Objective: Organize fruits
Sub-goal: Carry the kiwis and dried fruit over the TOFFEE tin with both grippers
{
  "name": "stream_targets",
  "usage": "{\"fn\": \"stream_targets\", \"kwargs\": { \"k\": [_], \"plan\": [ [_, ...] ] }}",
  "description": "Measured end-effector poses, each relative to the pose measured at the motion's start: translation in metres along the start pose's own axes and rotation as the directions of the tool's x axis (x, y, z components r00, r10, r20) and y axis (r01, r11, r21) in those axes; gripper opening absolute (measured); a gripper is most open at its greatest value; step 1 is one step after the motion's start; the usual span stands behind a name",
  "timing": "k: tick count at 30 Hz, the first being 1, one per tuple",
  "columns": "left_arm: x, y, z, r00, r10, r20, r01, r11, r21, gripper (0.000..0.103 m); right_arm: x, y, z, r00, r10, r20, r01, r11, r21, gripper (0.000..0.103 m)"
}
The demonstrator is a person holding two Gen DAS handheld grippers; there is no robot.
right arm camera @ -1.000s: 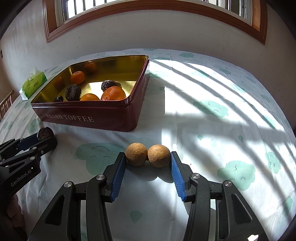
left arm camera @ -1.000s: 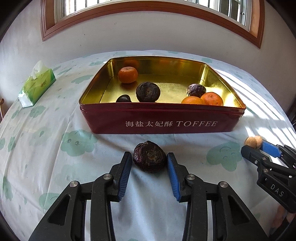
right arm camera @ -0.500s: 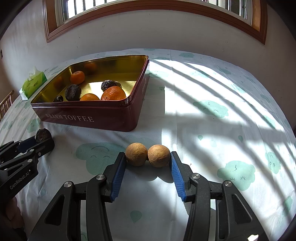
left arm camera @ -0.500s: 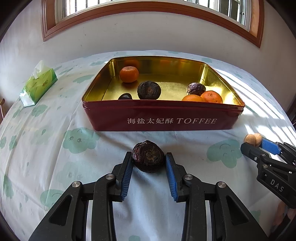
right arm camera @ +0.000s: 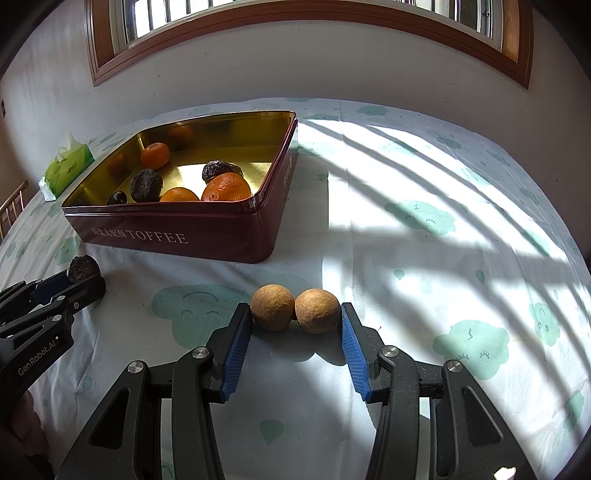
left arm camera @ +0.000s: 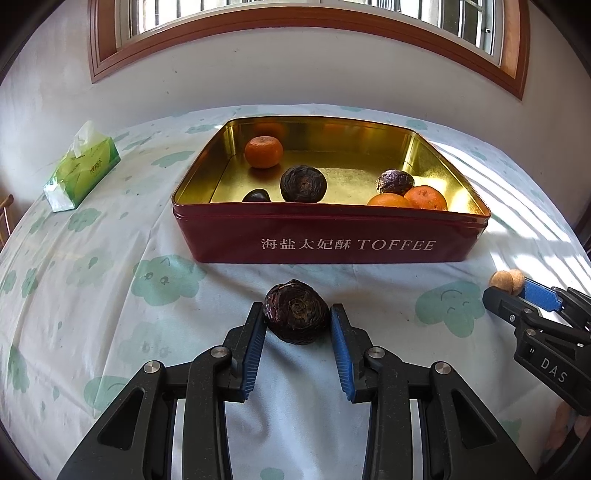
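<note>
My left gripper [left arm camera: 295, 323] is shut on a dark wrinkled fruit [left arm camera: 295, 312] that rests on the tablecloth just in front of the red toffee tin [left arm camera: 332, 243]. In the right wrist view that fruit [right arm camera: 83, 268] shows at the left gripper's [right arm camera: 86, 282] tips. Two round brown fruits [right arm camera: 295, 309] lie side by side, touching, and my right gripper [right arm camera: 293, 319] is shut on the pair, one pad against each. The tin [right arm camera: 166, 230] has a gold inside and holds three oranges [left arm camera: 263, 151] and several dark fruits [left arm camera: 303, 183]. At the right edge of the left wrist view sits the right gripper [left arm camera: 508, 291].
A green tissue pack [left arm camera: 81, 170] lies at the far left of the table. The cloud-patterned cloth [right arm camera: 424, 221] spreads sunlit to the right of the tin. A wall with a wooden window frame [left arm camera: 295, 22] stands behind the table. A chair back [right arm camera: 11, 206] shows at the left edge.
The left gripper's jaws have drawn in until both pads touch the dark fruit. The right gripper and the two brown fruits look the same.
</note>
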State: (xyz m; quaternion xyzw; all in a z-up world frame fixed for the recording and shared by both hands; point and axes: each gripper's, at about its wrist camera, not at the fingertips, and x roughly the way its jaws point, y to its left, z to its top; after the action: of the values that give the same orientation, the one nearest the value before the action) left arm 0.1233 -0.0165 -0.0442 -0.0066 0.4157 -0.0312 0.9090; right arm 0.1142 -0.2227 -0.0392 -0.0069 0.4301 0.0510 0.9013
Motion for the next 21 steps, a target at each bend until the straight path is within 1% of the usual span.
{"fn": "stream_targets", "kwargs": {
  "k": [21],
  "plan": [
    [-0.0044,0.0007,0.0002,1.0,0.003,0.029,-0.003,1.0,-0.001,0.036,-0.0039,-0.0036,-0.0002,1.0,-0.014,0.013,0.014,1.0,0.016,0.045]
  ]
}}
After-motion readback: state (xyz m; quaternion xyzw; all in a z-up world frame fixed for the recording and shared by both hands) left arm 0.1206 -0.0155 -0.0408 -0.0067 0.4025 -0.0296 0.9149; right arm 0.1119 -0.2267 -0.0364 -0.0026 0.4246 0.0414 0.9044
